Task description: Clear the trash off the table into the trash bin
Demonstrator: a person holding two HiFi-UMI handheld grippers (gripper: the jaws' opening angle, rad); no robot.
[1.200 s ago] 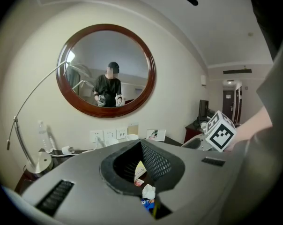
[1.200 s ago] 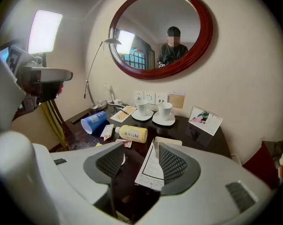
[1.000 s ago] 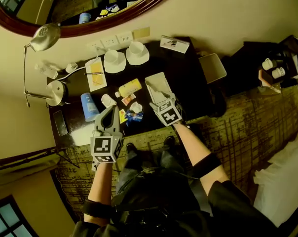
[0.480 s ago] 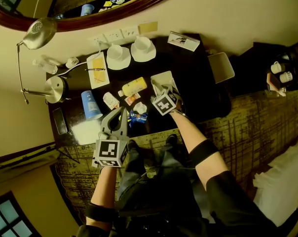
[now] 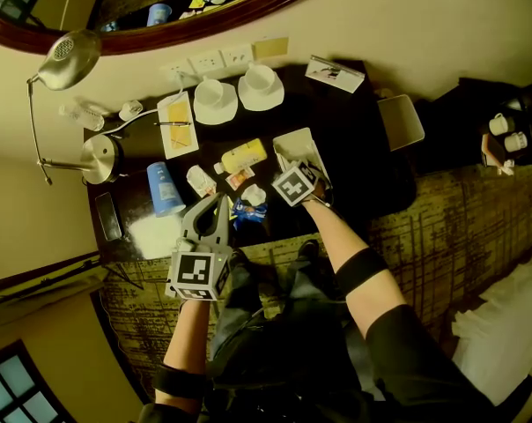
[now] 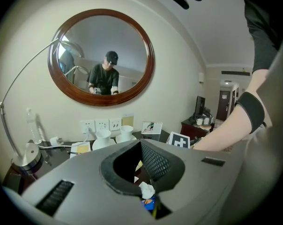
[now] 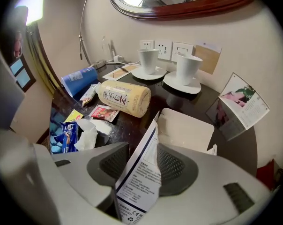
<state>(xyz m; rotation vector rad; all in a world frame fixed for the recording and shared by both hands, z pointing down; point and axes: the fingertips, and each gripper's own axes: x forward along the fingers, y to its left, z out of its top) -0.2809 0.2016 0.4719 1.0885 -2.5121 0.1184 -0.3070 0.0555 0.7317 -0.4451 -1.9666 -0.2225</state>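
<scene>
A flat white packet [image 5: 297, 145] lies on the dark table [image 5: 354, 161]. Its printed flap [image 7: 144, 168] stands up between the jaws of my right gripper [image 7: 144, 146], which points steeply down over the packet's near edge [image 5: 294, 171]. These jaws have just been closing, and the flap sits slantwise with room beside it. My left gripper [image 5: 215, 204] hovers shut and empty over the table's near edge; in its own view [image 6: 141, 146] a crumpled tissue [image 6: 146, 190] shows past the jaws. To the left lie a yellow bottle [image 7: 124, 98], a blue wrapper [image 7: 64, 137] and a red sachet [image 7: 104, 112].
A blue cup [image 5: 162, 189] lies on its side. Two white cups on saucers [image 5: 216, 101] stand at the back by a notepad [image 5: 176, 123] and a card [image 5: 335, 74]. A lamp base [image 5: 99, 159] is at the left. A pale square container [image 5: 401, 122] sits off the table's right end.
My right gripper has come down onto the near edge of the white packet. The left gripper has barely shifted.
</scene>
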